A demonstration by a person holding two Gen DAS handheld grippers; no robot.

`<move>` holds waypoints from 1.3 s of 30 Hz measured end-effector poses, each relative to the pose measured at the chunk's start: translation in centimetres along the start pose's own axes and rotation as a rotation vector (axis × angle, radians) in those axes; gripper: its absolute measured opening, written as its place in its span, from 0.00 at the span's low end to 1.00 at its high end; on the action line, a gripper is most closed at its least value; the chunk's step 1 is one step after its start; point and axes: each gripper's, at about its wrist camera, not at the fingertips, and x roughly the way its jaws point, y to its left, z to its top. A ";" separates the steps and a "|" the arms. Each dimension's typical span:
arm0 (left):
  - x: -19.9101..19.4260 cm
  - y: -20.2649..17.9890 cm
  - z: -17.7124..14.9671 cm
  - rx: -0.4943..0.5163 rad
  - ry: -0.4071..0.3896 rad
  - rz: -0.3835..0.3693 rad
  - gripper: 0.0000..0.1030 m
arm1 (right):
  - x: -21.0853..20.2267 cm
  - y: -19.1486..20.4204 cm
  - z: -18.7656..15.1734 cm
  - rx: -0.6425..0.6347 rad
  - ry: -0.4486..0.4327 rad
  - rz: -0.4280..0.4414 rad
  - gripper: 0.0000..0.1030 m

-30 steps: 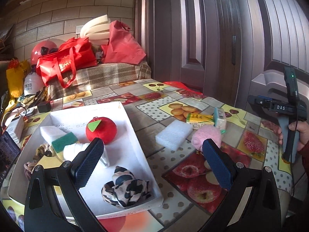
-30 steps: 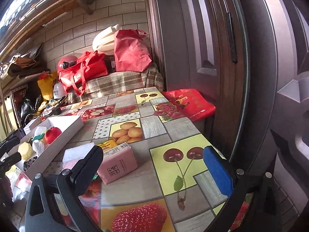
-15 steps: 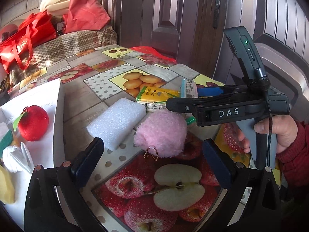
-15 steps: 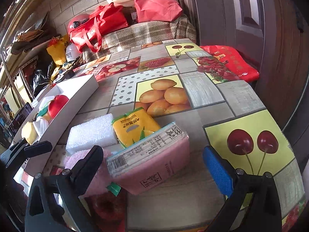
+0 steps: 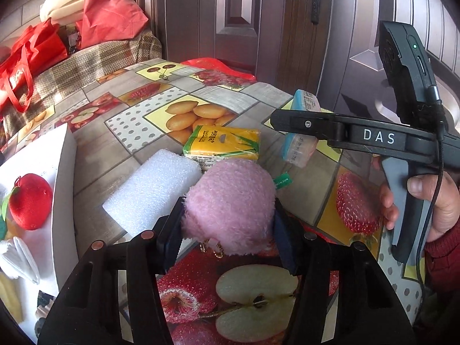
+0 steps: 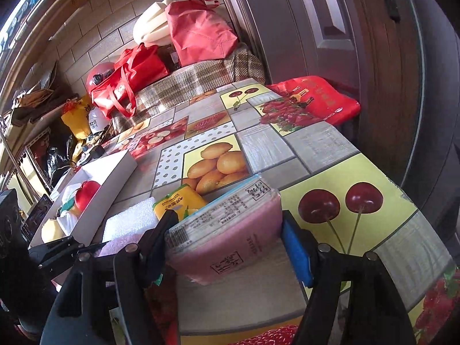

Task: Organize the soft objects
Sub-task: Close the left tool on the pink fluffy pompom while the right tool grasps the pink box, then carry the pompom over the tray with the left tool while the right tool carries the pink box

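My left gripper (image 5: 227, 224) is shut on a fluffy pink pompom (image 5: 230, 204) on the fruit-print tablecloth. My right gripper (image 6: 227, 238) is shut on a pink tissue pack (image 6: 230, 238); from the left wrist view the pack (image 5: 302, 132) sits between its fingers. A white foam block (image 5: 152, 189) and a yellow tissue pack (image 5: 224, 143) lie just behind the pompom. The white box (image 5: 61, 189) at the left holds a red plush apple (image 5: 28, 201) and other soft items.
Red bags (image 6: 198, 31) and a helmet sit on a checked bench (image 6: 195, 77) beyond the table. A red bag (image 6: 316, 100) lies at the table's far right edge by the dark door. The table's right edge is close to my right gripper.
Both grippers moved forward and closed: the left on the pink pompom, the right on the pink tissue pack. Both were open a second ago.
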 end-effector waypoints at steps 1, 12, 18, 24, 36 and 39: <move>-0.7 -0.1 0.0 0.005 -0.038 0.007 0.54 | -0.3 0.0 0.0 0.002 -0.018 -0.004 0.70; -6.9 0.3 -1.6 -0.008 -0.342 0.099 0.54 | -3.3 1.2 -0.3 -0.010 -0.219 -0.089 0.70; -7.7 1.5 -2.2 -0.043 -0.354 0.109 0.54 | -3.5 3.5 -0.8 -0.061 -0.245 -0.082 0.70; -9.0 2.6 -3.2 -0.054 -0.375 0.140 0.54 | -3.3 5.9 -1.4 -0.100 -0.253 -0.045 0.70; -10.2 4.1 -4.2 -0.085 -0.401 0.195 0.54 | -3.4 8.9 -2.4 -0.172 -0.266 0.000 0.70; -10.5 4.6 -4.4 -0.087 -0.404 0.210 0.54 | -3.4 9.3 -2.5 -0.181 -0.265 0.007 0.70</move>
